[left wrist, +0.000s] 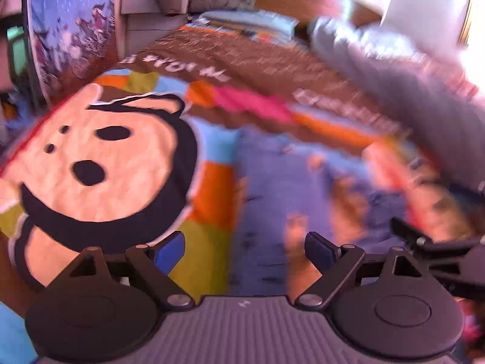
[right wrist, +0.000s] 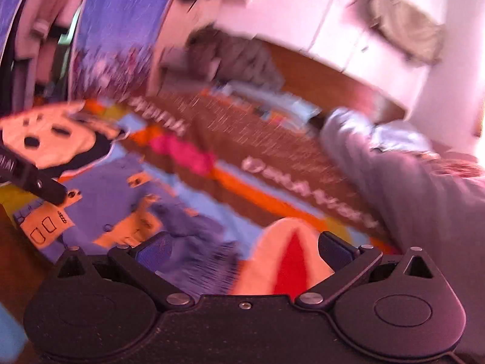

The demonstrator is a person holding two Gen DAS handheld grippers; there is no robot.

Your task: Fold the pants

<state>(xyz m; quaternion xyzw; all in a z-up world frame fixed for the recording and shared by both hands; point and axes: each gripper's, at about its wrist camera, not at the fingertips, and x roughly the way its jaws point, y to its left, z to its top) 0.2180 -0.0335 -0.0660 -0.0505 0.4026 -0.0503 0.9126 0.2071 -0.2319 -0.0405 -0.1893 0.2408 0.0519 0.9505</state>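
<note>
Left gripper (left wrist: 245, 250) and right gripper (right wrist: 242, 250): both wide apart, empty, above pants (left wrist: 272, 182) at lower centre on bed (left wrist: 106, 151).

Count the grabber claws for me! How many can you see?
2. The left gripper hangs open over the blue pants on the cartoon bedspread. The right gripper is open too, beside it, above the same pants.

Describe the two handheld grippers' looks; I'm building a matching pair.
Left gripper: black linkage arms, round black pivot housings, silver rivets, ribbed grey body, blue pads on the jaws. Right gripper: same shape, with a dark textured body.
</note>
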